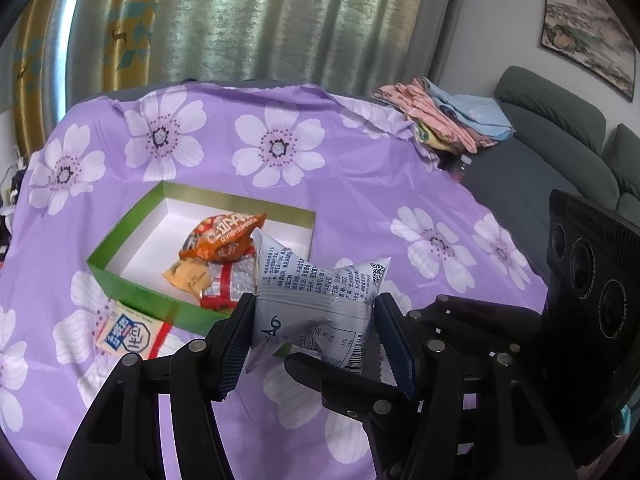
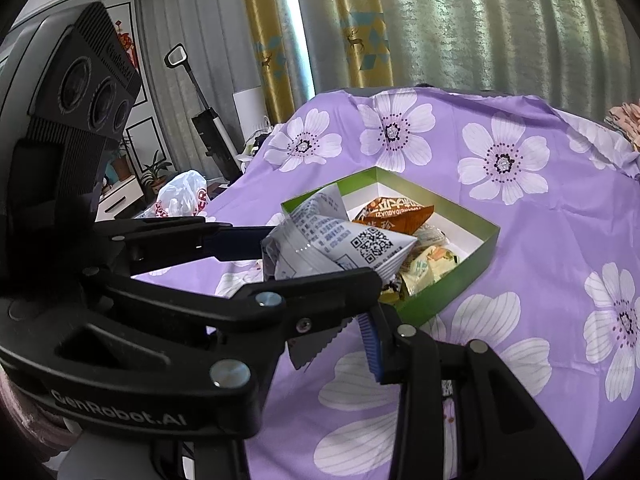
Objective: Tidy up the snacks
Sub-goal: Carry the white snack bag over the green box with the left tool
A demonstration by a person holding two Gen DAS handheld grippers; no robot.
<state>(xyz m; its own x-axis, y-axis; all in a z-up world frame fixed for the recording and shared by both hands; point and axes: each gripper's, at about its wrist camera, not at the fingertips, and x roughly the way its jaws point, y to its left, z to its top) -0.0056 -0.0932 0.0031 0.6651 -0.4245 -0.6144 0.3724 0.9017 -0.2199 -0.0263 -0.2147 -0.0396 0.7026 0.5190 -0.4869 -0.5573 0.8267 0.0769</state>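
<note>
The white snack packet (image 1: 320,276) is held in the air over the near edge of the green box (image 1: 132,288), above the flowered cloth. It looks very light: a thin, slick film pouch puffed with air, which crumples into a bow-tie shape where it is squeezed. Its contents may well crush, so a gentle pinch across the middle, or on the flat crimped end seam, seems the safest hold. The glossy film could slide out of a loose one.

The left gripper (image 1: 316,300) has its fingers (image 1: 236,336) closed on the packet's waist. The right gripper (image 2: 332,336) sits just beneath, with the packet's sawtooth bottom seam beside its one visible finger. The left gripper hides the other finger, so I cannot tell whether it is gripping.

By count:
- One packet is held.
- Three packets show inside the single box: an orange packet (image 1: 224,236), a yellow packet (image 1: 188,276) and a red-and-silver packet (image 1: 228,284). More may lie beneath them.
- One blue-and-white packet (image 1: 128,332) lies on the purple cloth (image 1: 360,184), just outside the box's near wall.

The cloth covers the counter, and one pile of folded clothes (image 1: 448,120) sits at its far corner.
</note>
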